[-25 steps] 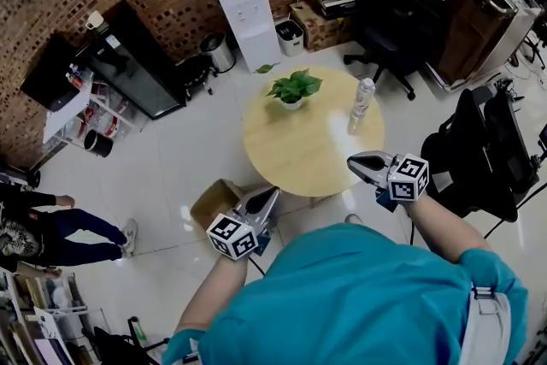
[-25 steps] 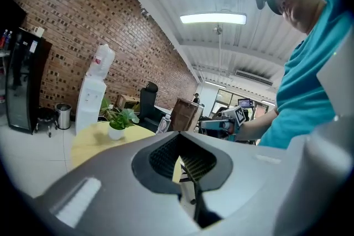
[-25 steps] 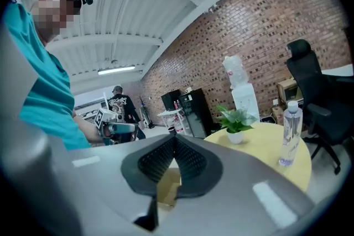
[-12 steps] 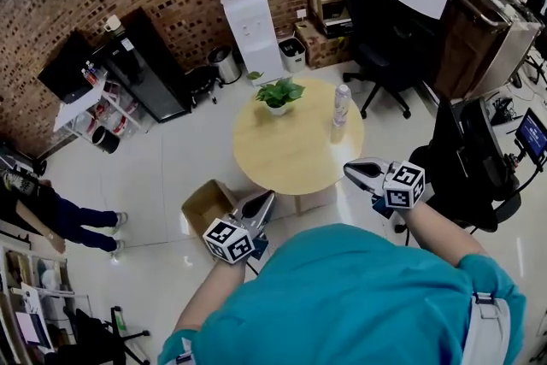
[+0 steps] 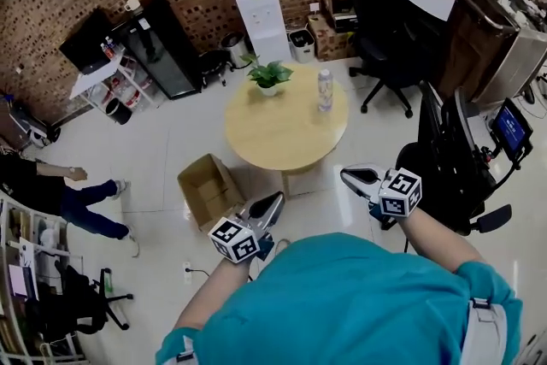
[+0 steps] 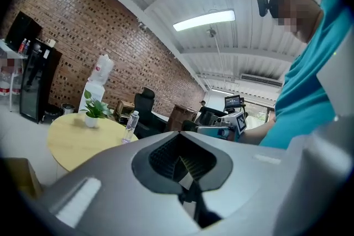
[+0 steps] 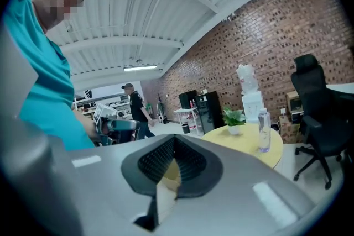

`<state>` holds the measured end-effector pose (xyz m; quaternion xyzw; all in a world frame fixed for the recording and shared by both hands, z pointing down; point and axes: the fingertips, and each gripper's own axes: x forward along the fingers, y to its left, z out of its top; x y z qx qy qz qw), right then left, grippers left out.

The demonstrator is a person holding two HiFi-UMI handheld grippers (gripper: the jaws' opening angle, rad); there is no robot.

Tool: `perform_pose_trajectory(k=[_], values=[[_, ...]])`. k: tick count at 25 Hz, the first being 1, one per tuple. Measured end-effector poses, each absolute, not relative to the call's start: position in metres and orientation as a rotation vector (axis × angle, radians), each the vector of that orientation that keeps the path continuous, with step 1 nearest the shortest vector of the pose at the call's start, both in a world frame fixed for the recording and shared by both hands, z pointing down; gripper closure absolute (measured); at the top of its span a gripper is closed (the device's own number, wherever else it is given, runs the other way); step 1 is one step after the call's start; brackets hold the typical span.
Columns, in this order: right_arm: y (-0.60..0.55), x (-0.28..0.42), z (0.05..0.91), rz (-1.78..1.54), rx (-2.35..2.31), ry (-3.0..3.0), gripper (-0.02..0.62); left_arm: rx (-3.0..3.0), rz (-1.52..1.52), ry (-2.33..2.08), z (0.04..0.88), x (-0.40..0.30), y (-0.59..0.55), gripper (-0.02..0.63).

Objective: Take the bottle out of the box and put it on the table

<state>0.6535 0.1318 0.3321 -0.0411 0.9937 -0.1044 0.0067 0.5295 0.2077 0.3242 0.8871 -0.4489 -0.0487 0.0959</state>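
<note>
Left gripper point(image 5: 273, 201) and right gripper point(image 5: 348, 176) are closed, empty; a knock to the worktop point(image 5: 282, 131) could topple the upright bottle point(image 5: 325, 90).

The left gripper point(image 5: 273, 201) and right gripper point(image 5: 350, 176) are silver-grey, each bearing a cube point(image 5: 234, 239) of black-and-white square markers. Ahead of them the table point(image 5: 286, 137) is pale yellow, the bottle point(image 5: 325, 90) clear, the plant point(image 5: 268, 73) green in a white pot point(image 5: 268, 90); beside the left gripper the box point(image 5: 208, 188) is brown cardboard

The bottle point(image 5: 325, 90) is clear plastic, the table point(image 5: 282, 135) smooth wood, the box point(image 5: 205, 184) matt cardboard.
</note>
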Motion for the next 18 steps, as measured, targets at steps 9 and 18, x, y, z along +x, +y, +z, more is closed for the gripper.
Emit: perform_pose_trajectory(k=[9,18], values=[[0.207,0.675,0.377,-0.291,-0.034,3.096,0.594,2.608,-0.155,-1.446,0.365,0.538,0.291,0.604],[0.311,0.612,0.356,-0.286,-0.138,3.074,0.594,2.662,-0.159,-1.405,0.36,0.465,0.416,0.604]])
